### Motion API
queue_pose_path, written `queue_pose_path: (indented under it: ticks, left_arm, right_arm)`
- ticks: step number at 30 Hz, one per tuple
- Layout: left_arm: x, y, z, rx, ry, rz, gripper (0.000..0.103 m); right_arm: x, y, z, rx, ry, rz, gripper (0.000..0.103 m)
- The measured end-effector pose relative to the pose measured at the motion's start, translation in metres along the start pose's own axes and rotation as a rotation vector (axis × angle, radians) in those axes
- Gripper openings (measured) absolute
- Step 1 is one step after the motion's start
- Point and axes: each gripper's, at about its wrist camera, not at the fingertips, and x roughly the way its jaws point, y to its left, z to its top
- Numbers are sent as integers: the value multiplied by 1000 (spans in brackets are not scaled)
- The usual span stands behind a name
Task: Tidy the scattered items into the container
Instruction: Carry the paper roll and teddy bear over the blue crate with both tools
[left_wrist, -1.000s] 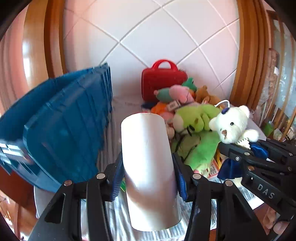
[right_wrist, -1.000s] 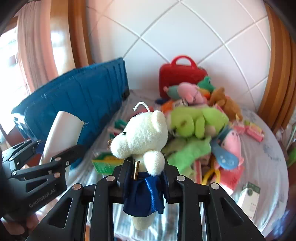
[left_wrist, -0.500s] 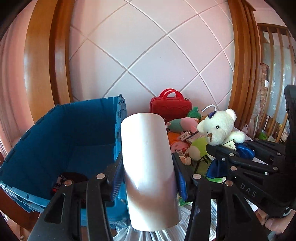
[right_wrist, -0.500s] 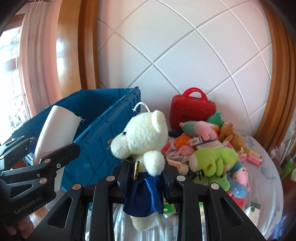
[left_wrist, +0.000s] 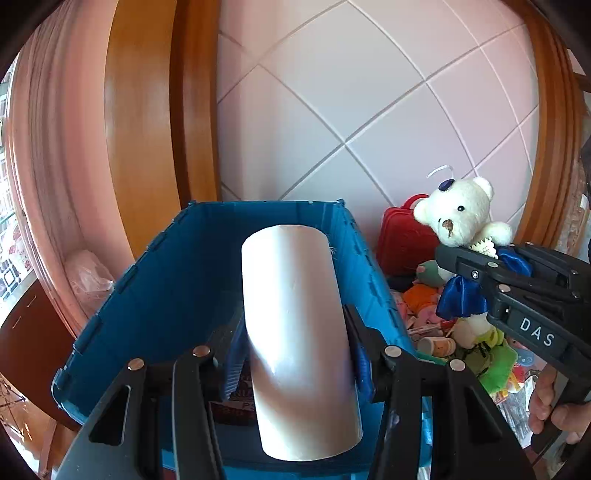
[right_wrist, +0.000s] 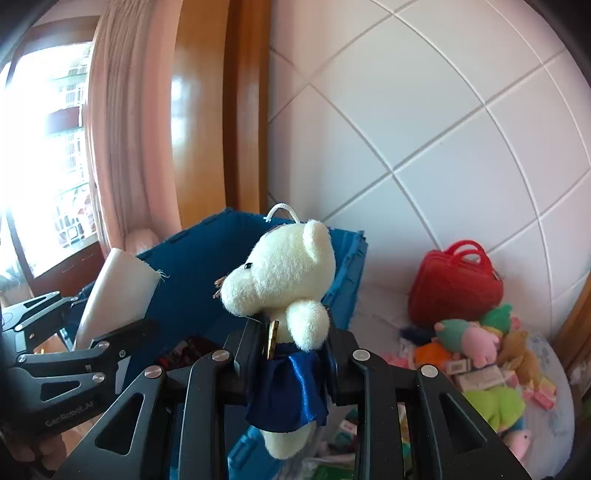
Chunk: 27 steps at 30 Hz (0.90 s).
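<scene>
Nearest in the left wrist view, the left gripper (left_wrist: 295, 354) is clamped on a white roll (left_wrist: 299, 325), jaws pressed against its two sides. The roll's long axis runs along the fingers, its far end pointing up and away toward the middle of the frame, over the open blue container (left_wrist: 155, 295). At lower centre of the right wrist view, the right gripper (right_wrist: 288, 354) is closed on a white teddy bear (right_wrist: 284, 273) at its blue satin dress; the bear stands upright, head up, snout toward the left of the frame, beside the container's right wall.

Further off, at lower right, a pile of soft toys (right_wrist: 491, 373) and a red case (right_wrist: 454, 284) lie on the worktop (right_wrist: 546, 424). Judging from this, the job is early: a few things lie dark in the container's bottom, both held items await release, and most clutter remains outside.
</scene>
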Motion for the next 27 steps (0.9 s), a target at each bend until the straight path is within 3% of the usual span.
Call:
queue_pose_path:
  ticks: [6,12,18,23,27]
  left_arm:
    - [58,73,48,-10,141,8,48]
    - [155,120,72,-30,361,-43,48]
    - [250,123,39,-5,559,-79,48]
    - [301,118,1,65,703,-45,48]
    - [328,121,-26,45,793,-52,48]
  right_arm:
    - [73,37,51,40,77,20,28]
    - [185,58,70,98,259,-57,28]
    - [289,55,16,128,504,-149,28]
    - [340,52,-48,113,713,-162,28]
    - [361,54,-82,77,841,-163,27]
